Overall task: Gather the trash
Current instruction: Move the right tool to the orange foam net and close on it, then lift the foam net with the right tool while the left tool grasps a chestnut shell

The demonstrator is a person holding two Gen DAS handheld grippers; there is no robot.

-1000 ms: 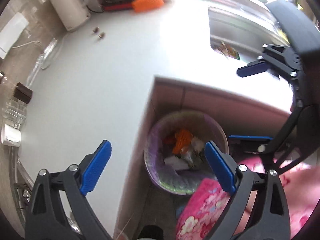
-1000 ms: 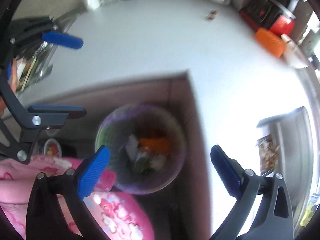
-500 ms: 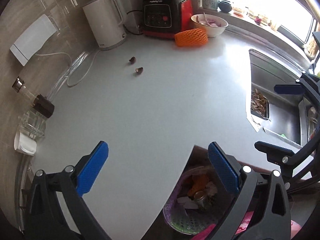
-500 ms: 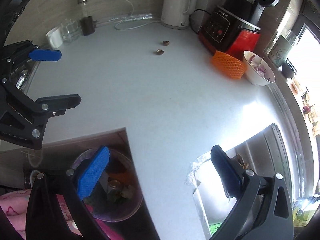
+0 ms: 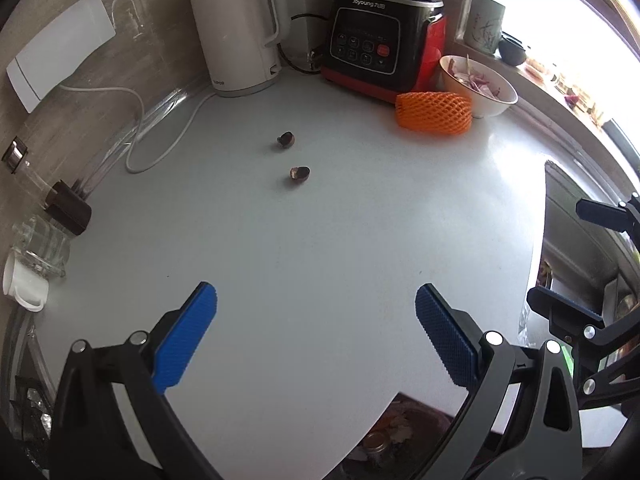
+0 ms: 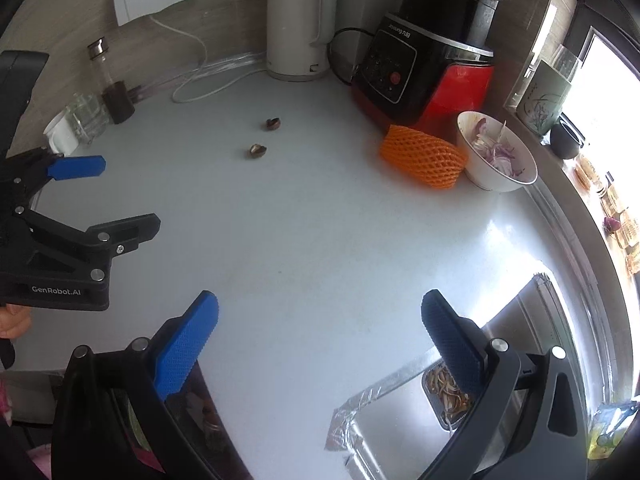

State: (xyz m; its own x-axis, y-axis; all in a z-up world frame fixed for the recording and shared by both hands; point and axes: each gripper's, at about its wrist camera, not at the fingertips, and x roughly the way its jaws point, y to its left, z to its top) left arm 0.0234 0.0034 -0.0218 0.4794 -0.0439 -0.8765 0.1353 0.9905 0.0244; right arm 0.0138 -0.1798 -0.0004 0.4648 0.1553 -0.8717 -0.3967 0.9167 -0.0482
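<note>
Looking along the left gripper [image 5: 316,336], its jaws are seen wide apart with nothing in them, held over the white worktop [image 5: 320,240], and two small brown shells [image 5: 299,173] lie well ahead, with an orange foam net [image 5: 434,113] near the bowl [image 5: 480,84] and part of the trash bin [image 5: 400,436] peeking out below the worktop edge. Seen from the right gripper [image 6: 320,340], wide and empty jaws are shown too, with the shells far off near the kettle [image 6: 298,26]. The shells are tiny and round, so they could be pushed away or dropped if the jaws are closed off-center.
</note>
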